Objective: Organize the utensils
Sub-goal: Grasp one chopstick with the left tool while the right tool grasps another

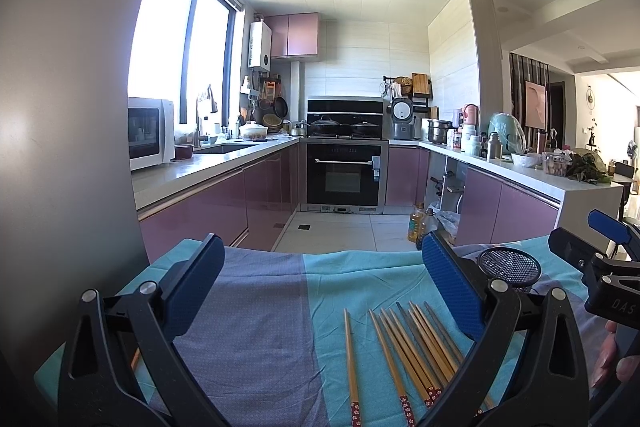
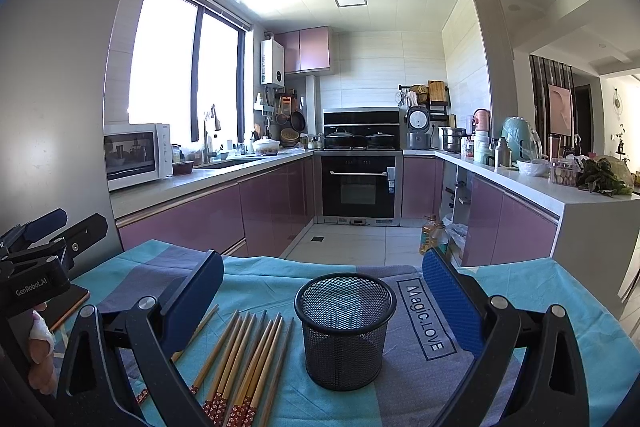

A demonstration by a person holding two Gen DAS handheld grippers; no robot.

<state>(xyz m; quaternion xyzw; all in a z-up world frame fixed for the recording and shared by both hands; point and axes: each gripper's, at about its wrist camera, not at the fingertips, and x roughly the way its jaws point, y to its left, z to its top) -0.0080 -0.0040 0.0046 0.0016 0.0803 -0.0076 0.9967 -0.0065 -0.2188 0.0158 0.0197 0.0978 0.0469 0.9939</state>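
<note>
I'm facing a U-shaped kitchen — mauve cabinets (image 2: 192, 223), white counters (image 2: 532, 187), a black oven (image 2: 358, 187) at the far end. Daylight is pouring through the left window (image 2: 184, 67), and pale floor tiles (image 2: 352, 243) are gleaming.

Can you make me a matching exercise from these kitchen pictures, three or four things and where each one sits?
Things:
1. chopsticks
2. mesh cup
3. microwave
4. leafy greens

Places:
A. left counter, by the window
B. standing upright on the cloth
C. far end of the right counter
D. lying flat on the cloth

Pairs: 1-D, 2-B, 3-A, 4-C
</note>
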